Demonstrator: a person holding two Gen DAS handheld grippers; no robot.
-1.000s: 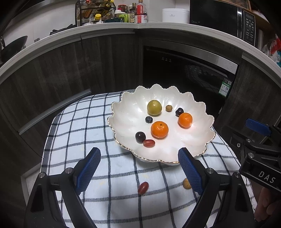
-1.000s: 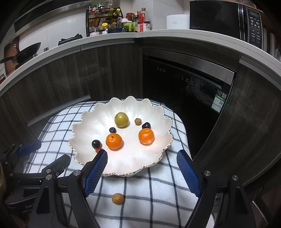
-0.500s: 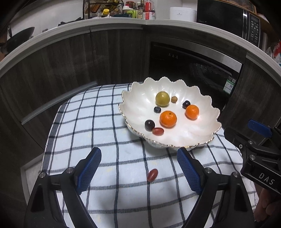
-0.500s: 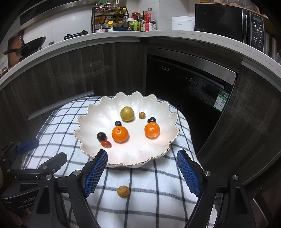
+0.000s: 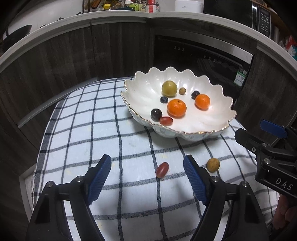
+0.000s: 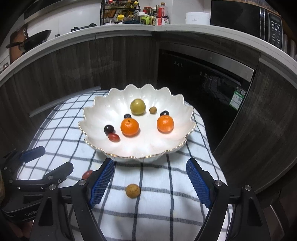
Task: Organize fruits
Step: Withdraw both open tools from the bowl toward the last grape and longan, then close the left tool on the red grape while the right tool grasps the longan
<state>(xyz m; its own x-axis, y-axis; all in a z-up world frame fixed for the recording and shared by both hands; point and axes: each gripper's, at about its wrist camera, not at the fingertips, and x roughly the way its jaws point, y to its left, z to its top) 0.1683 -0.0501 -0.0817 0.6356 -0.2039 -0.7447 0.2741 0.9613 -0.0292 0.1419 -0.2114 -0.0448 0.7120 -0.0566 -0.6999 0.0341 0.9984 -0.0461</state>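
A white scalloped bowl [image 5: 141,89] [image 6: 104,111] on the checked cloth holds two oranges, a green-yellow fruit, dark grapes and a red grape tomato. On the cloth in front of it lie a red grape tomato [image 5: 162,169] [image 6: 87,174] and a small tan fruit [image 5: 213,164] [image 6: 132,190]. My left gripper [image 5: 147,173] hovers over the red tomato, its jaws closing, pads apart from it. Over the tan fruit my right gripper [image 6: 150,178] stands open, the fruit between and below its fingers, untouched.
The checked cloth [image 5: 83,129] covers a small table whose edges fall off left and right. Dark cabinets and a built-in oven [image 6: 204,77] stand behind. The counter above carries a spice rack [image 6: 120,13], a wok and a microwave.
Both grippers have come down and forward toward the cloth. The left jaws have narrowed around the red tomato's place; the tan fruit now sits nearer between the right fingers.
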